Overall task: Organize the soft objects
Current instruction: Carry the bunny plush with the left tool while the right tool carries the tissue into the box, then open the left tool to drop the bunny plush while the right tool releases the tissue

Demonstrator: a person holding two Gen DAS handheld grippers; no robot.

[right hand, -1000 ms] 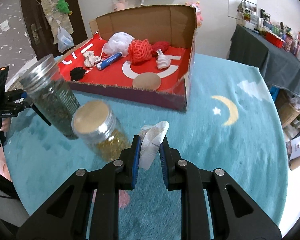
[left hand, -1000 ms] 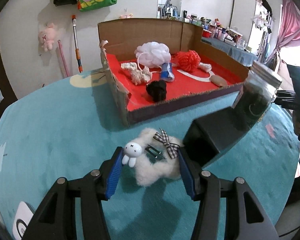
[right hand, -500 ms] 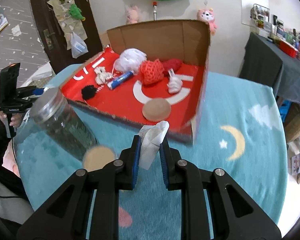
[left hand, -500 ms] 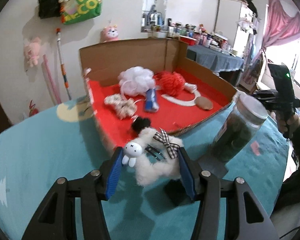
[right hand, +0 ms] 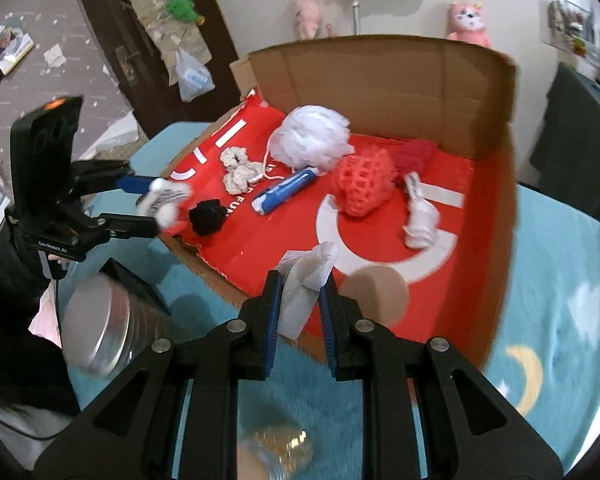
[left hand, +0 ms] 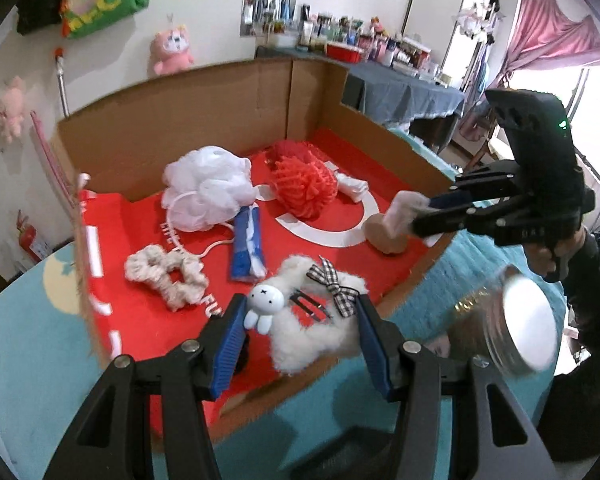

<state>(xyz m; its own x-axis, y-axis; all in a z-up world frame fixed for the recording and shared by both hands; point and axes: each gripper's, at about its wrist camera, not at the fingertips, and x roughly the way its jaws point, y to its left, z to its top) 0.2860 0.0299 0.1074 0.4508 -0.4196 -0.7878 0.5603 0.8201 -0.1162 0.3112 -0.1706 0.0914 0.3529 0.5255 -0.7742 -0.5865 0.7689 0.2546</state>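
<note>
My left gripper [left hand: 300, 330] is shut on a white fluffy plush [left hand: 316, 340] with a small bunny head and a checked bow. It hangs over the near edge of a red-lined cardboard box [left hand: 180, 120]. My right gripper [right hand: 299, 304] is shut on a crumpled white cloth [right hand: 306, 292] above the box's [right hand: 380, 76] front rim. Each gripper shows in the other's view: the right gripper [left hand: 420, 216] at the right, the left gripper [right hand: 156, 208] at the left. Inside lie a white mesh puff [left hand: 206, 192], an orange-red puff [left hand: 304, 192], a cream scrunchie [left hand: 164, 276] and a blue tube [left hand: 246, 248].
A tan round pad [right hand: 376, 292], a white glove [right hand: 420, 216] and a black pom-pom [right hand: 208, 216] also lie in the box. A metal-lidded jar [left hand: 516, 344] stands on the teal rug right of the left gripper; the top of another jar [right hand: 276, 448] is below the right gripper. A person's dark sleeves hold both grippers.
Both grippers have carried their loads forward from the rug to the box's front edge. The jars have slid down and out toward the frames' edges. Both grips are unchanged.
</note>
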